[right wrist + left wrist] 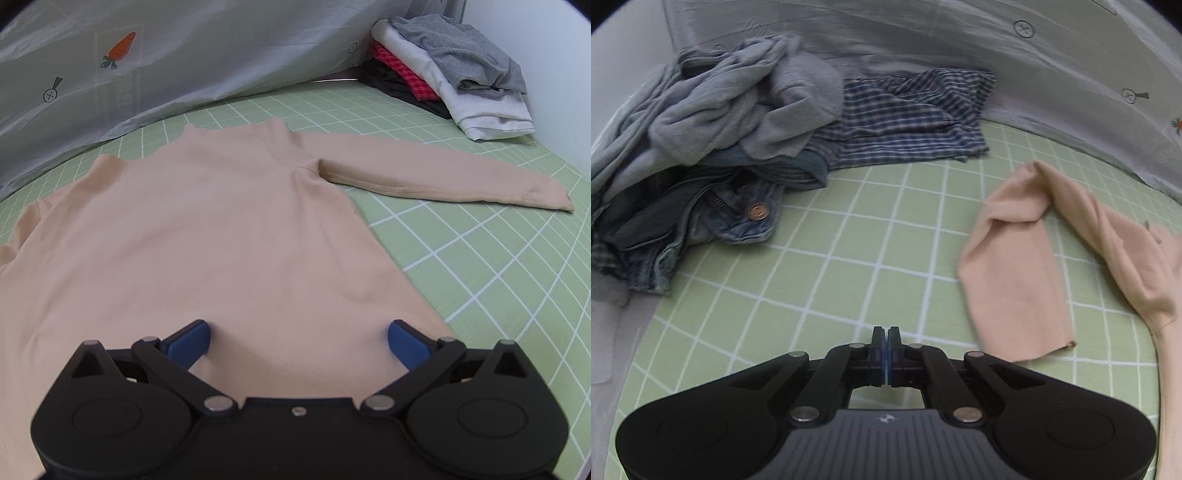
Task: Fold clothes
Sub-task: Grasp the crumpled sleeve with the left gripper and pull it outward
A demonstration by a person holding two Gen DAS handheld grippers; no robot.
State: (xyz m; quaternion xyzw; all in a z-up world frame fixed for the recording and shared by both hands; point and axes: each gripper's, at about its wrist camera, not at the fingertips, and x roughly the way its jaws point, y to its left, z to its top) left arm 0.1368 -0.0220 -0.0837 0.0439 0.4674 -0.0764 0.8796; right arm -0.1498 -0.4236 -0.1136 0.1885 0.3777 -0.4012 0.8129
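Peach fabric fills most of what my right tool sees: the long-sleeved top (pixel 207 236) lies flat on the green checked sheet (pixel 498 258) of the bed, its body running from the lower left up to the collar near the upper middle, and one sleeve (pixel 436 181) stretched out toward the right edge. My right tool (pixel 299 343) stands at the bottom centre with its blue pads (pixel 188 345) spread wide over the hem, gripping nothing. A grey quilt (pixel 184 66) with a carrot print crosses the upper left, and a stack of folded clothes (pixel 454 74) sits in the upper right corner against the wall. Through my left tool's view, the same top shows at the right side, its other sleeve (pixel 1015 280) bent and lying loose on the sheet. My left tool (pixel 885 334) sits at the bottom centre, its pads pressed together with nothing between them, over bare sheet just left of that sleeve's cuff. In the upper left lies a heap of unfolded clothes: a grey sweater (pixel 746 110), jeans (pixel 701 221) below it, and a blue plaid shirt (pixel 905 122) toward the middle.
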